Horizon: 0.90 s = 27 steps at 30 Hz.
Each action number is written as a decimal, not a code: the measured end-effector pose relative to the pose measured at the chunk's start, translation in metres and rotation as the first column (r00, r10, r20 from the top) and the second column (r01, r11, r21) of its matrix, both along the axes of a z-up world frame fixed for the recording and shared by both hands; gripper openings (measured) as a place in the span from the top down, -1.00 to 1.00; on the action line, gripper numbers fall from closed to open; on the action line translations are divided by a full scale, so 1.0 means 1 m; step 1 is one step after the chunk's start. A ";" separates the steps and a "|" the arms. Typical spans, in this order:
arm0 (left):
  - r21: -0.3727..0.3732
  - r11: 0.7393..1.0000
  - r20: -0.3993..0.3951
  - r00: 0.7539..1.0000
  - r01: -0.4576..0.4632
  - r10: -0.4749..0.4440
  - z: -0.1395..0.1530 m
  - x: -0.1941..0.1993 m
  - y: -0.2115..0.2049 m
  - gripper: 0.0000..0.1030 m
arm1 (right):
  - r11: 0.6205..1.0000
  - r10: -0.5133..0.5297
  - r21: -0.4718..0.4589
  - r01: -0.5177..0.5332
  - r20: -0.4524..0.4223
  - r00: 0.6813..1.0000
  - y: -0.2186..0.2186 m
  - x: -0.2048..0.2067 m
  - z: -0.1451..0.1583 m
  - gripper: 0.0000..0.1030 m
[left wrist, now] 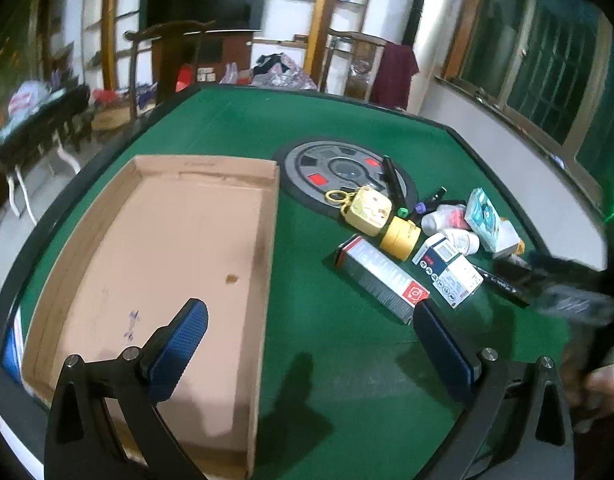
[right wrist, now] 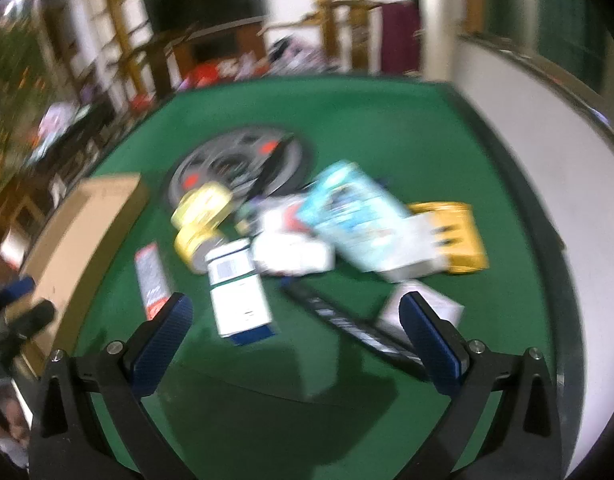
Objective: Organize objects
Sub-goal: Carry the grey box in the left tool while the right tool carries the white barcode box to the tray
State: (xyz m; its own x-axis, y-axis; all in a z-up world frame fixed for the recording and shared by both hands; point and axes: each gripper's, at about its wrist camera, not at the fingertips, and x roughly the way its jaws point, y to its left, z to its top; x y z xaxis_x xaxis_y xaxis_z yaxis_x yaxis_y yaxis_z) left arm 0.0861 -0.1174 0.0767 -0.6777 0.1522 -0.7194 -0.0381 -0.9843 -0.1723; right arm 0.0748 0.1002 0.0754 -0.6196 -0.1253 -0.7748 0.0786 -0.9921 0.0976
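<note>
Left wrist view: left gripper (left wrist: 311, 344) is hanging over the green felt table (left wrist: 307, 128) with jaws spread wide, nothing between them; its left finger is sitting above the shallow brown cardboard tray (left wrist: 167, 240), which is lying empty. The long red-and-grey carton (left wrist: 381, 278) is lying right of the tray, beside the yellow tape roll (left wrist: 399, 237) and white-and-blue medicine box (left wrist: 451, 270). Right wrist view, blurred: right gripper (right wrist: 295, 344) is likewise standing released and empty, hovering above the same white-and-blue box (right wrist: 239, 288) and a black marker pen (right wrist: 347, 324).
</note>
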 end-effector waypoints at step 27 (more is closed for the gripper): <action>-0.049 0.999 0.190 0.981 -0.015 0.024 -0.061 -0.084 0.073 -0.98 | 0.989 -0.013 -0.145 0.036 0.161 0.987 0.011 0.009 -0.042 0.38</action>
State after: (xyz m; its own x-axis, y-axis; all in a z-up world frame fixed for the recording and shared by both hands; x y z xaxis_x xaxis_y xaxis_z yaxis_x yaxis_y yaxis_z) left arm 0.0017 -0.0445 0.0156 -0.5299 0.1030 -0.8418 0.0105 -0.9917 -0.1279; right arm 0.0838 0.1109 0.0337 -0.4942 -0.2316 -0.8380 0.0262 -0.9674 0.2519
